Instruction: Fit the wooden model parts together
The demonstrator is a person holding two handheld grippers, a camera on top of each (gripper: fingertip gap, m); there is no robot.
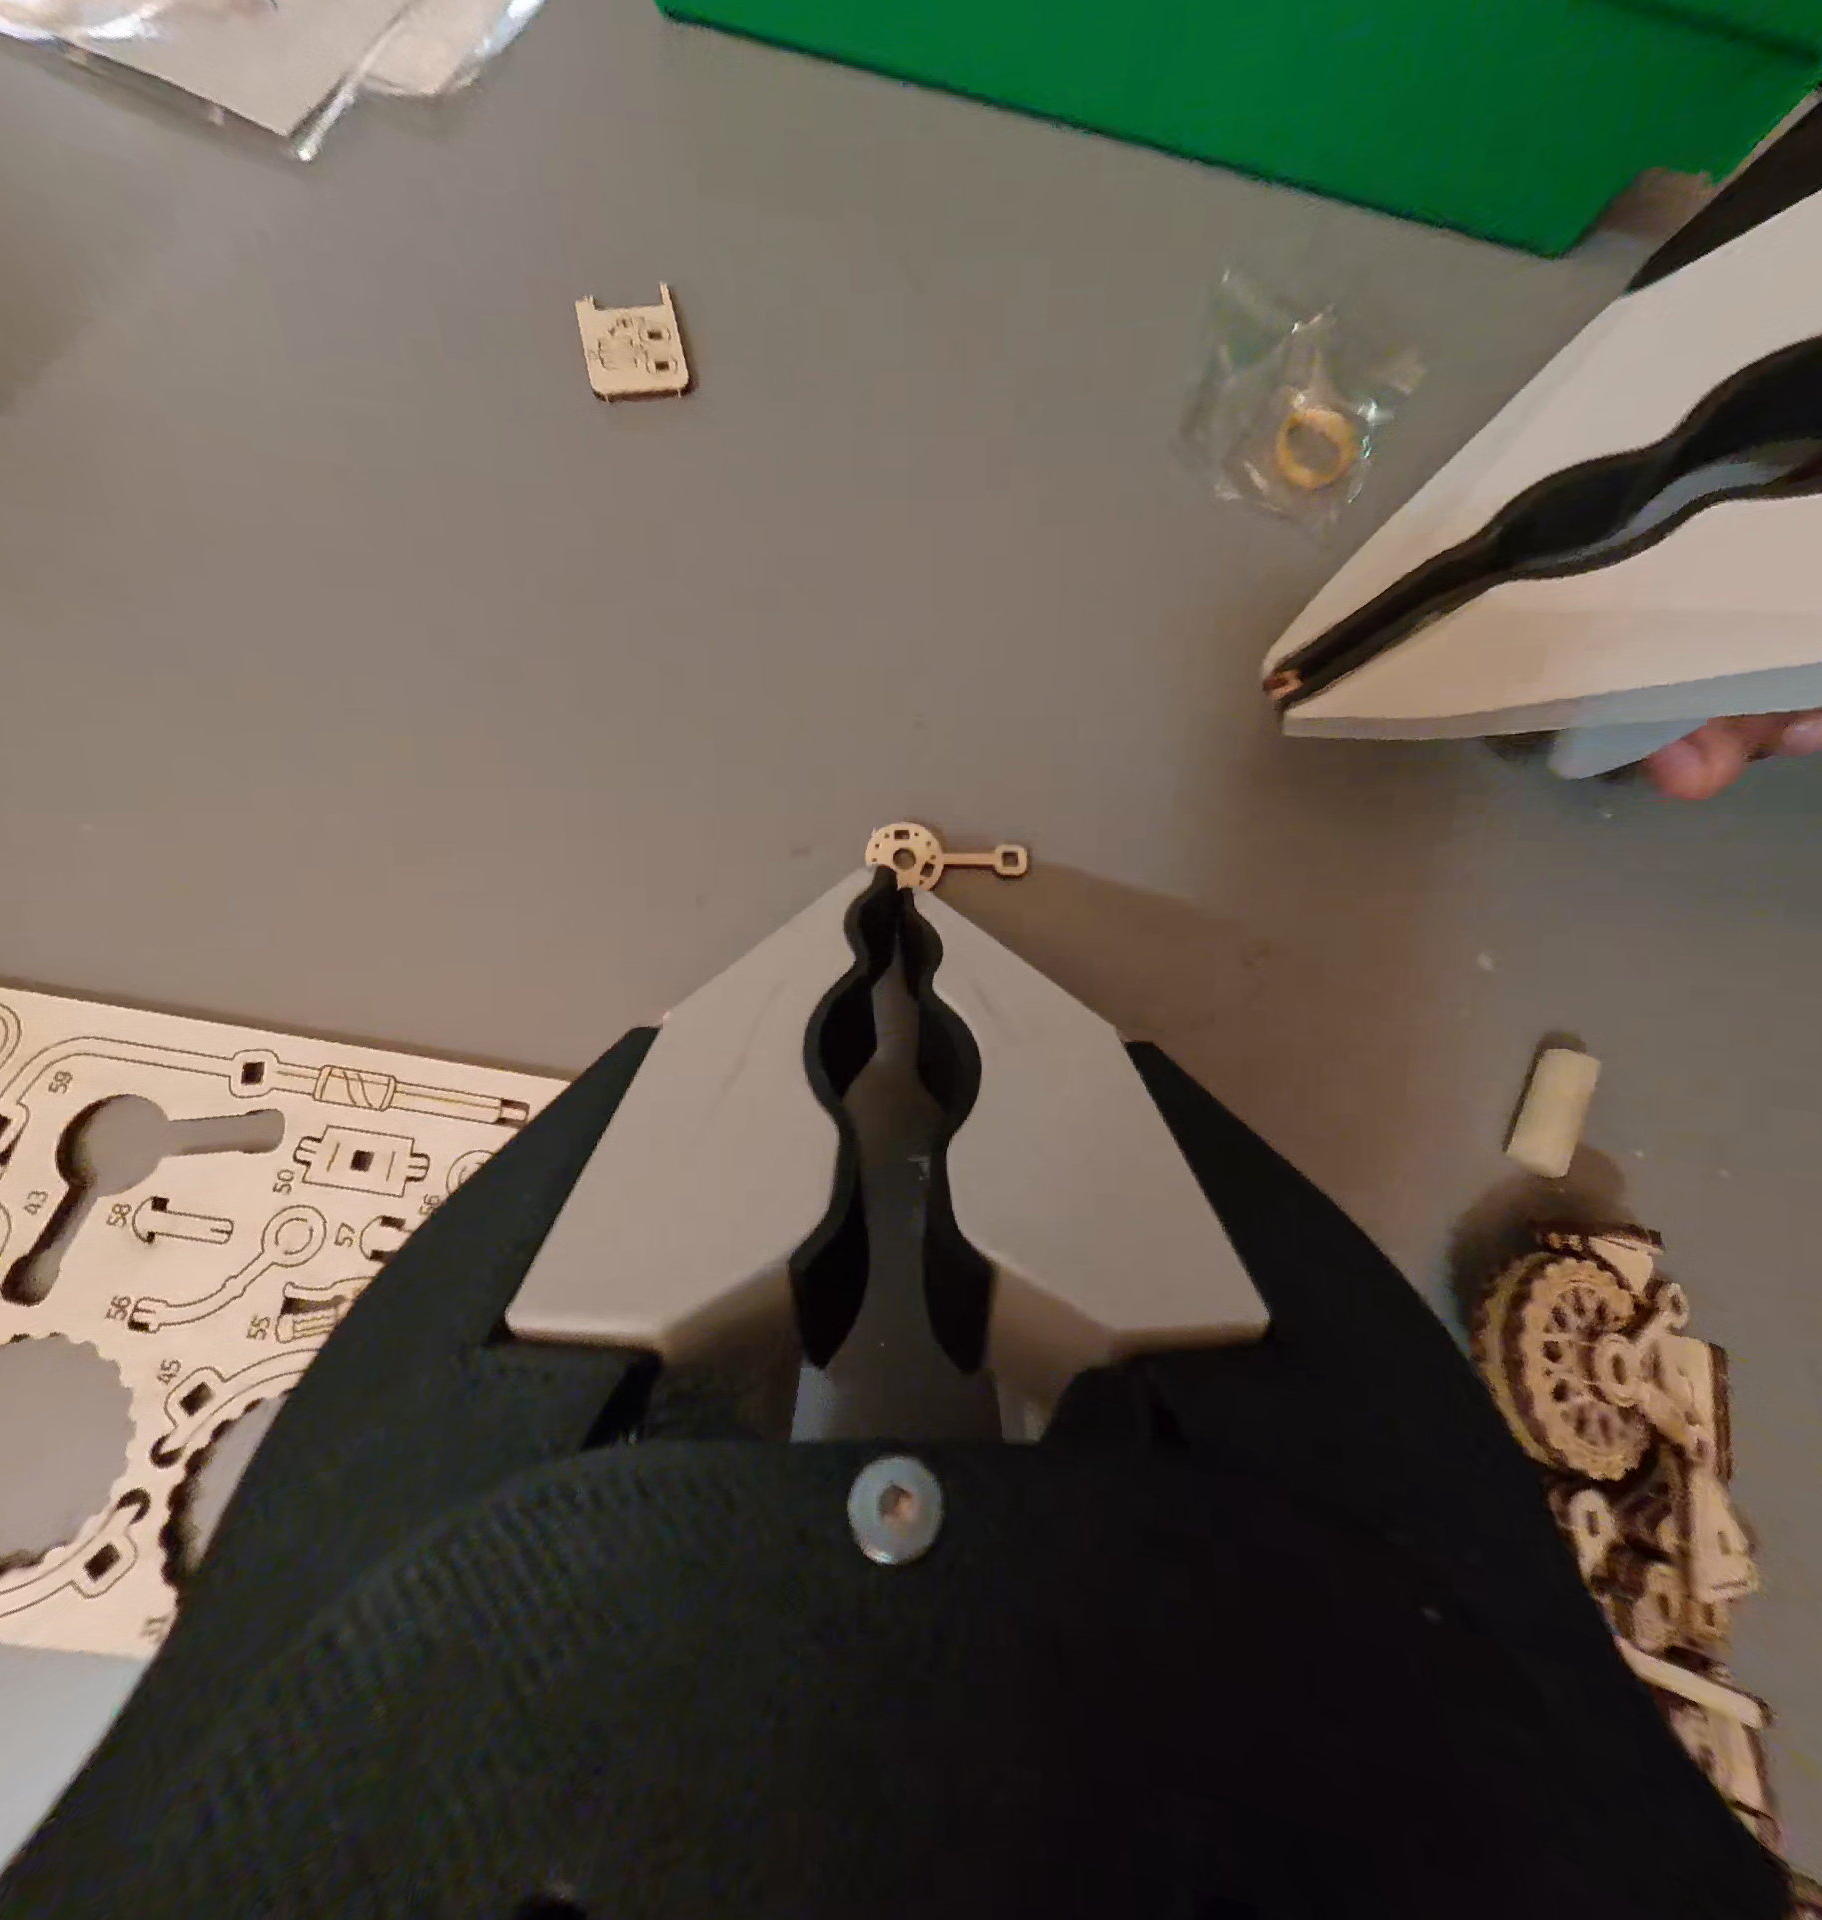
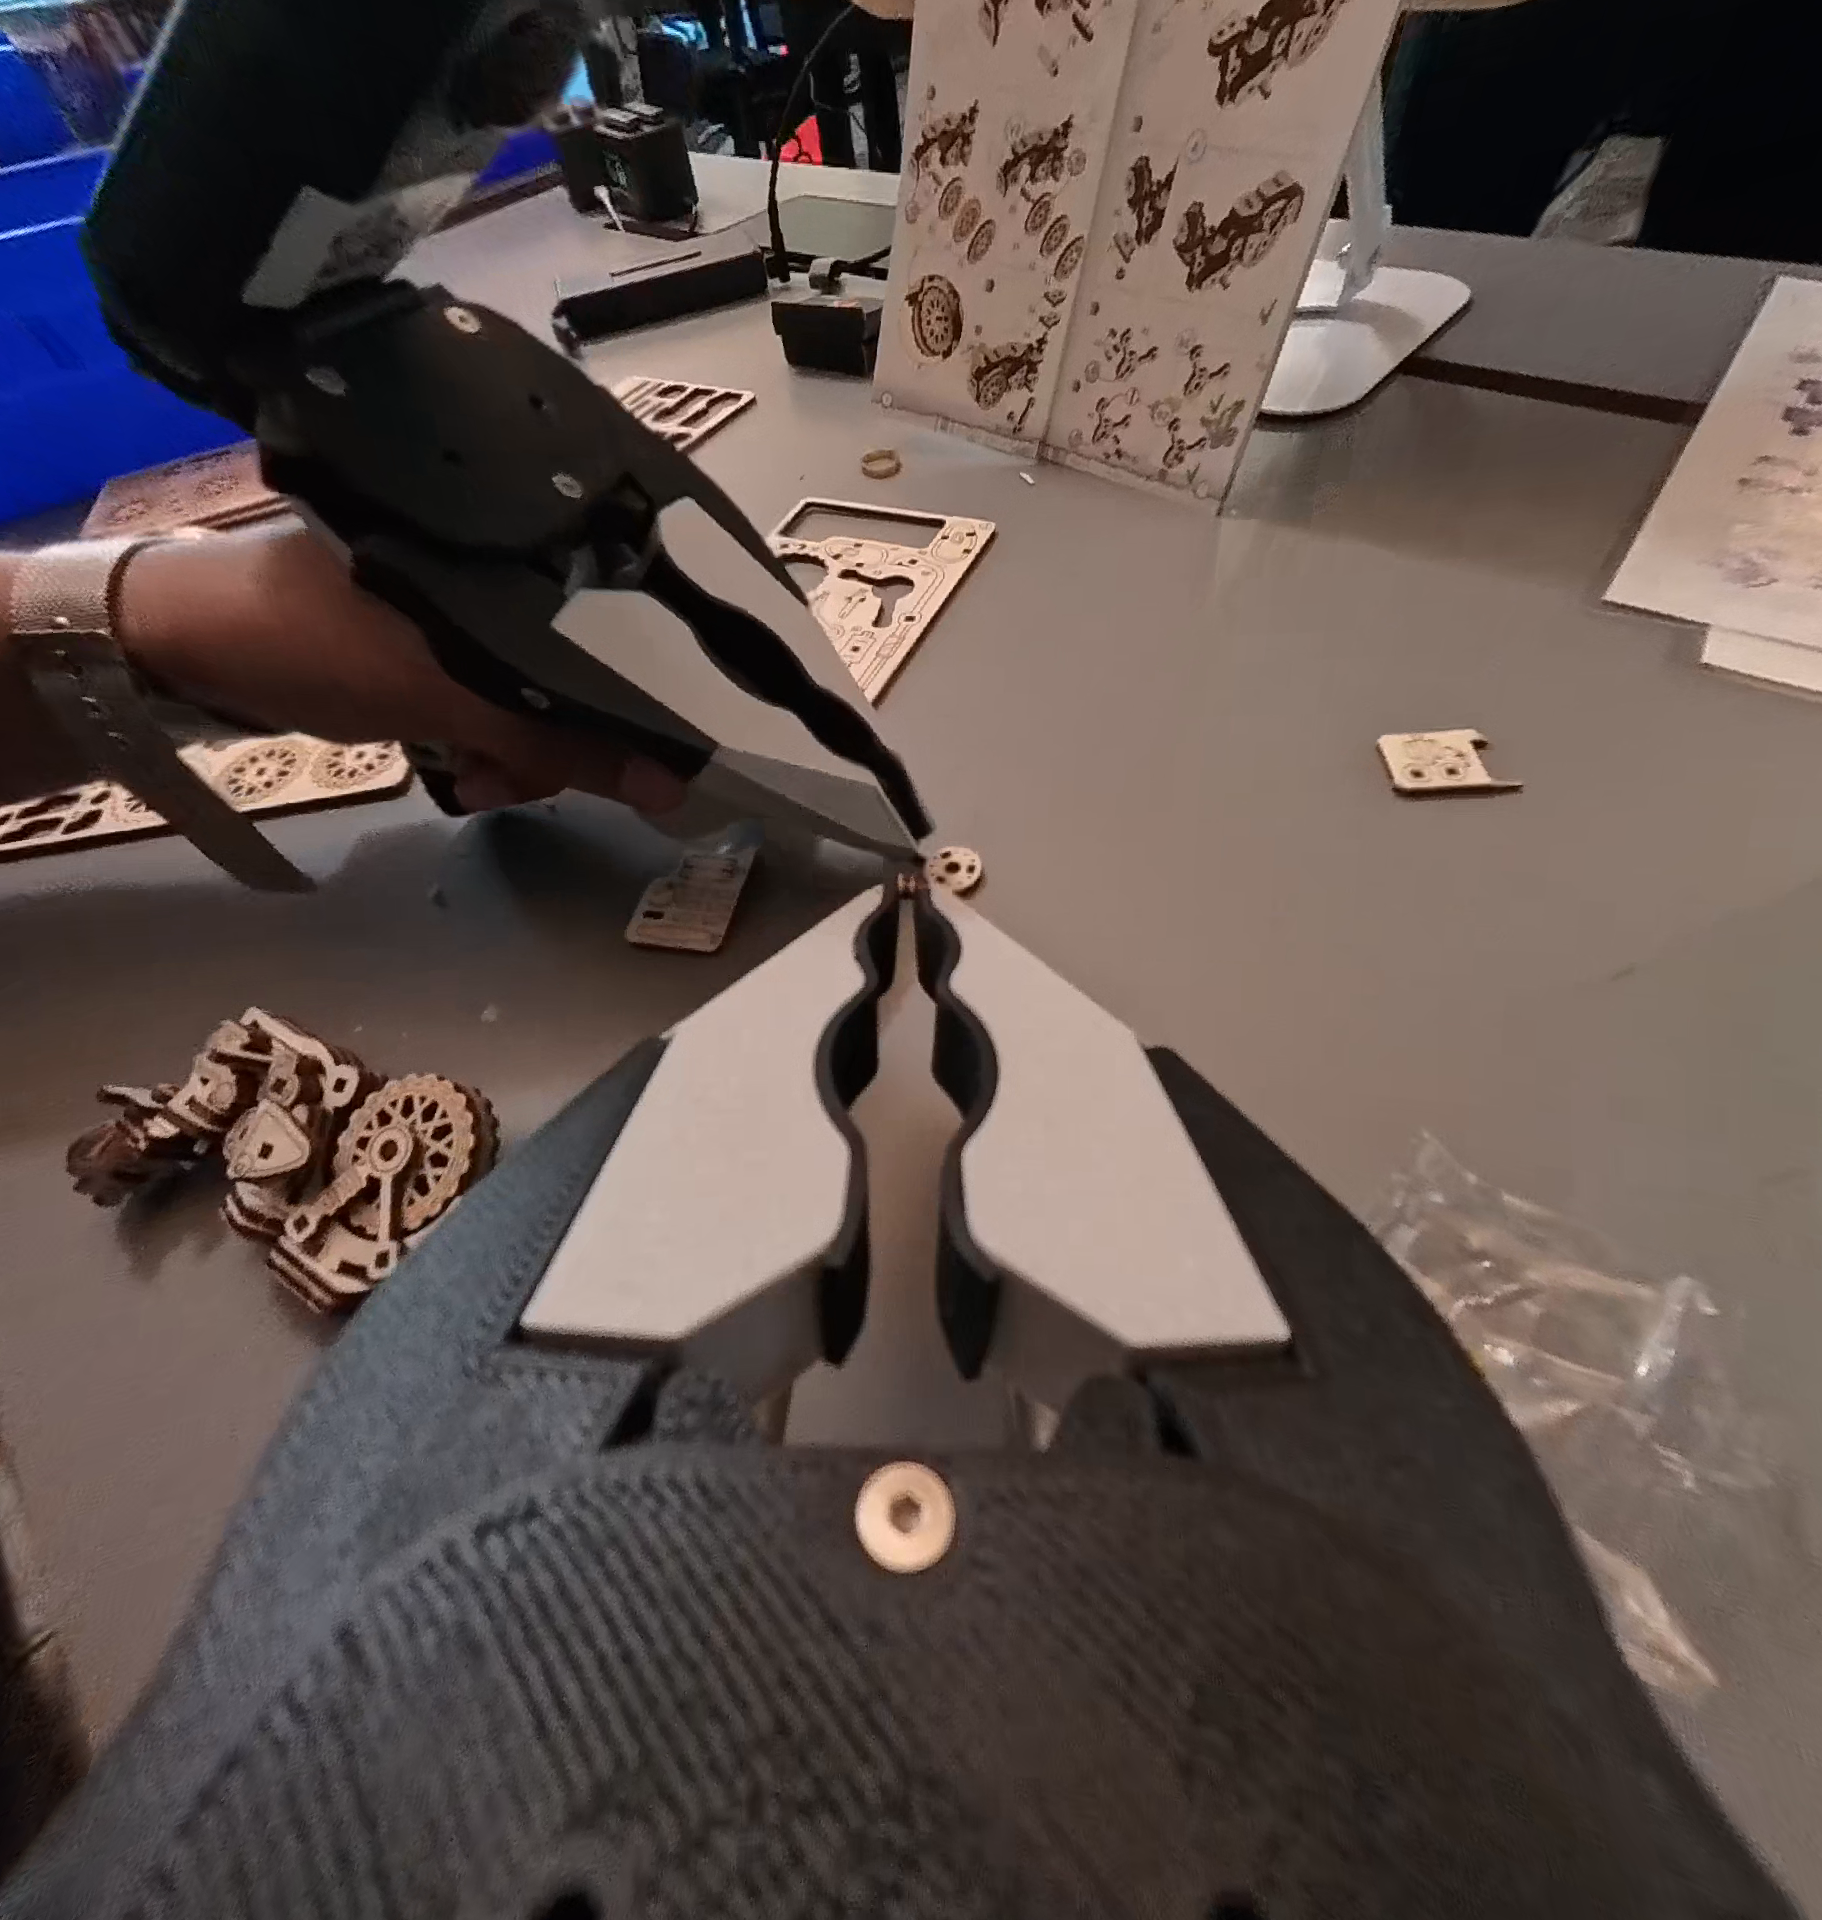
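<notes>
My left gripper (image 1: 899, 881) is shut on the edge of a small round wooden disc part (image 1: 902, 850) with a thin arm ending in a square loop, held just above the grey table (image 1: 471, 675). In the right wrist view it comes in from the left (image 2: 922, 831) with the disc (image 2: 955, 869) at its tip. My right gripper (image 2: 909, 896) is shut on a tiny wooden piece (image 2: 909, 883), just short of the disc. In the left wrist view the right gripper (image 1: 1281, 686) is at the right, apart from the disc's arm.
A partly built wooden model (image 2: 304, 1153) lies on the table, at the lower right in the left wrist view (image 1: 1613, 1413). Also there: a cut-out sheet (image 1: 159, 1299), a small wooden plate (image 1: 637, 348), a plastic bag with a ring (image 1: 1302, 426), a white cylinder (image 1: 1553, 1110), a green box (image 1: 1302, 94), and an upright instruction sheet (image 2: 1094, 229). Across from one pair of fingers to the other is roughly 7 cm. The right tips stand about 11 cm off the white cylinder (image 1: 1553, 1110).
</notes>
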